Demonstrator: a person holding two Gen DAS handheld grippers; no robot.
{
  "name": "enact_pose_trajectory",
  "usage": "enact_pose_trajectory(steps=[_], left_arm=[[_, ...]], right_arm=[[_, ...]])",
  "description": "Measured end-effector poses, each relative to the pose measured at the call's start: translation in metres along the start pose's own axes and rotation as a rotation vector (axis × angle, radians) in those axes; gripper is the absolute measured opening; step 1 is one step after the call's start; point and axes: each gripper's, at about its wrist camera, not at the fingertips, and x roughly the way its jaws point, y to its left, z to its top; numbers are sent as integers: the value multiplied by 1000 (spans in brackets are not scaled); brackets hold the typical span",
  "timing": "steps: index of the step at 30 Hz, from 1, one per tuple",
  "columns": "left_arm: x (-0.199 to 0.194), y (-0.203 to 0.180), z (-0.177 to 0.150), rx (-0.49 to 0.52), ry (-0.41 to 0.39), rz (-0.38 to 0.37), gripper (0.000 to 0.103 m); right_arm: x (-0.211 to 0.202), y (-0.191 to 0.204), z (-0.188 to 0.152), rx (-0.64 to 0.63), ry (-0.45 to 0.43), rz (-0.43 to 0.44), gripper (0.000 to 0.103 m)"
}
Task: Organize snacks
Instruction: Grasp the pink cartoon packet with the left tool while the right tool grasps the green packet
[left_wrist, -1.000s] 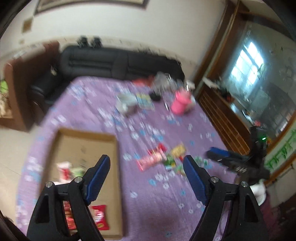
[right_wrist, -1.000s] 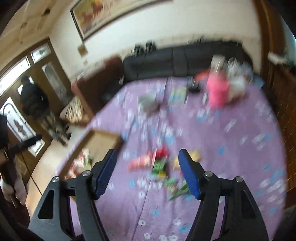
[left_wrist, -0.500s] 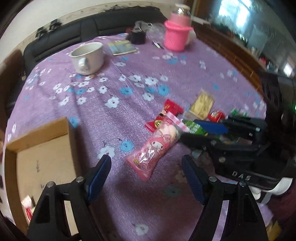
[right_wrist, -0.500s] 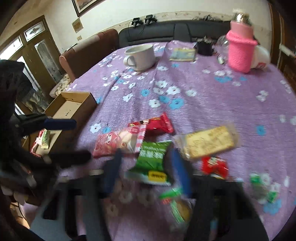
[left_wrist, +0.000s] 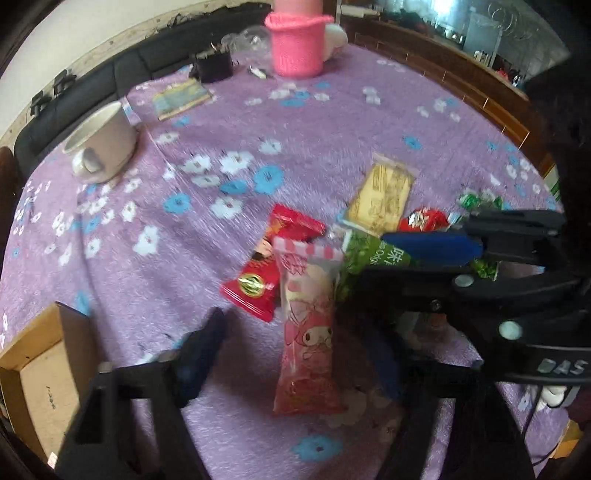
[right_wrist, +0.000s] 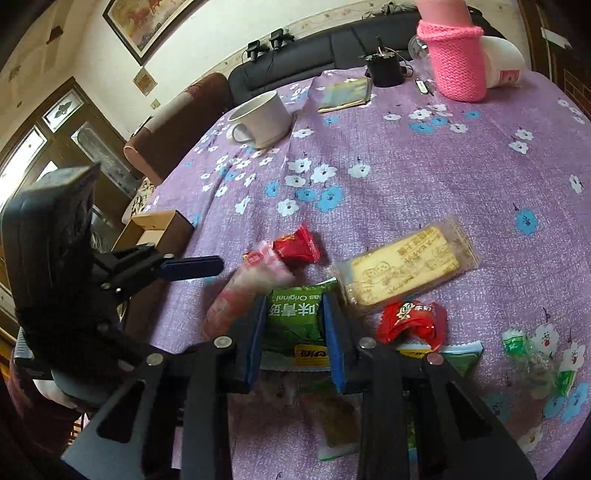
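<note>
Snacks: 2 red packs, 1 pink pack (left_wrist: 306, 332) between spread left gripper (left_wrist: 295, 354); right gripper (right_wrist: 295, 332) pinching green pack (right_wrist: 295, 317).

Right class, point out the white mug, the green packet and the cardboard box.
white mug (right_wrist: 263, 119), right wrist view, on its side wall.
green packet (right_wrist: 293, 320), right wrist view, on its printed face.
cardboard box (left_wrist: 35, 345), left wrist view, on its rim.

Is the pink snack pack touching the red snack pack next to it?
Touching. In the left wrist view, the pink snack pack lies across the red snack pack, its striped top edge overlapping the red wrapper with no purple cloth between them.
</note>
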Motion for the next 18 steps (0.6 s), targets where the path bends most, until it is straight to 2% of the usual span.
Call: enact_pose_trajectory(steps=[1, 3, 8, 10, 14, 18], left_arm=[[1, 0, 2, -13, -1, 7, 38], [-4, 5, 1, -76, -4, -3, 22], [-24, 14, -19, -185, -53, -59, 21], [-48, 19, -33, -229, -101, -83, 22], [-96, 31, -61, -300, -184, -88, 21], [-135, 70, -92, -396, -225, -52, 22]], right_arm=[[-1, -1, 0, 7, -3, 9, 30], [-4, -2, 0, 16, -13, 10, 28], [-12, -5, 1, 33, -44, 28, 27], [-16, -5, 1, 43, -58, 59, 27], [-24, -1, 1, 59, -84, 141, 27], [-32, 20, 0, 38, -90, 147, 27]])
